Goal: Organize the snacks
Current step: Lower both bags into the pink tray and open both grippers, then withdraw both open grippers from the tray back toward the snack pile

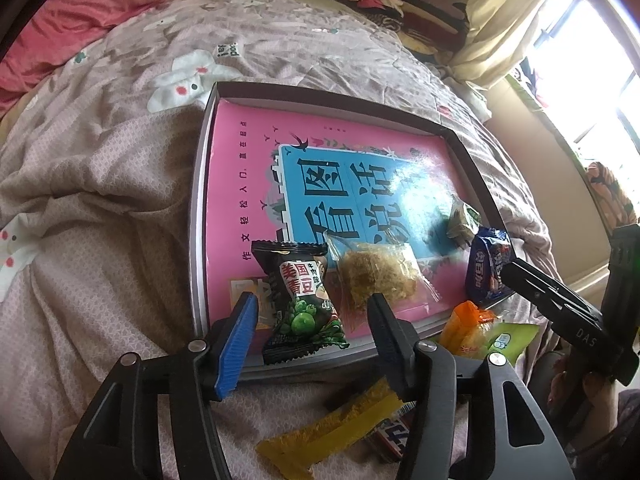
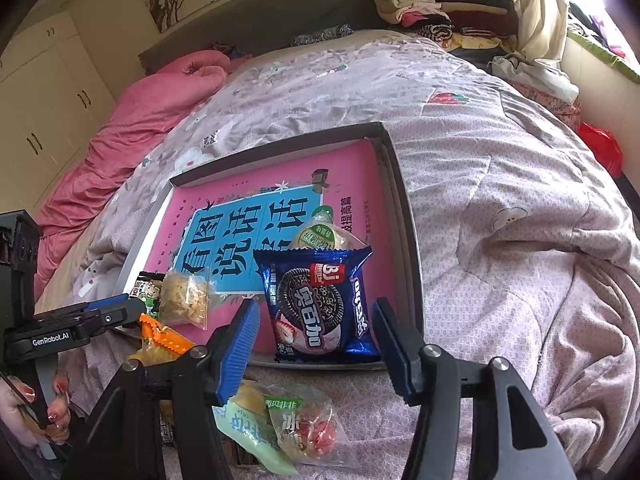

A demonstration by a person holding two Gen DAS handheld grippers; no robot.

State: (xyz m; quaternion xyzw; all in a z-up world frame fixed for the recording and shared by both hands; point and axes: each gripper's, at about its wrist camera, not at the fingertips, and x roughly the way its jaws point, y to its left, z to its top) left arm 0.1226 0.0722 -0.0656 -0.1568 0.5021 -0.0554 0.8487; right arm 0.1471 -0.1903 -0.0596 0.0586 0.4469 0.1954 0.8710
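Note:
A shallow dark tray (image 1: pixel 200 200) lined with a pink book lies on the bed. My left gripper (image 1: pixel 314 298) is open around a black green-pea packet (image 1: pixel 304 304) lying at the tray's near edge; a gap shows at the right finger. Beside it are a clear-wrapped flaky cake (image 1: pixel 376 276) and a small green packet (image 1: pixel 462 220). My right gripper (image 2: pixel 316 303) stands open around a blue cookie packet (image 2: pixel 320 308) resting over the tray's near rim (image 2: pixel 404 220), with a thin gap at the left pad.
Loose snacks lie on the quilt in front of the tray: an orange packet (image 1: pixel 468 324), a pale green packet (image 2: pixel 248 428), a yellow wrapper (image 1: pixel 340 428), a clear bag of red sweets (image 2: pixel 312 428). A pink duvet (image 2: pixel 132 128) and stacked clothes (image 2: pixel 420 8) sit at the back.

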